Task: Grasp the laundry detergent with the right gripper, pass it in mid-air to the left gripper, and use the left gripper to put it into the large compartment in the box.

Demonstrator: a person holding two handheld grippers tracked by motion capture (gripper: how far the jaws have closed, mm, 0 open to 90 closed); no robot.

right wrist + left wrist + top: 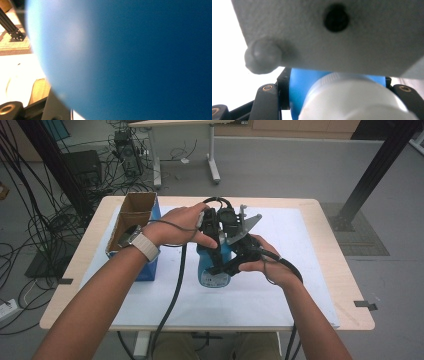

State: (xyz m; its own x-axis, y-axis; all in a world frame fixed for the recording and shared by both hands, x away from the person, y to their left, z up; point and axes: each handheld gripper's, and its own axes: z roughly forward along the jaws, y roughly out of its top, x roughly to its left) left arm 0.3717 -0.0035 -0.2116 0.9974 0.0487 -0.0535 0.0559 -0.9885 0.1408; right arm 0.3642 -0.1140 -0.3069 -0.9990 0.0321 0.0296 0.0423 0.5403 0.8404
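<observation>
Both forearms enter from the bottom of the high view and meet mid-frame over the bench [320, 270]. Right hand-held gripper [231, 265], just right of centre, is clamped on the body of the blue bottle [212, 270]; in the right gripper view the blue wall sits right against the lens, blurred, one black jaw at lower left. Left hand-held gripper [214, 232], just above it, is clamped near the bottle's top: the left gripper view shows the white ribbed cap [352, 97] and blue shoulder between its two black jaws, with the grey plate of the other gripper close above. Bottle stands centre frame on the white sheet [280, 295], roughly upright. Left of it, near, an open blue cardboard box [135, 220]. Beyond the bench, upper left: cables on the floor [45, 220].
</observation>
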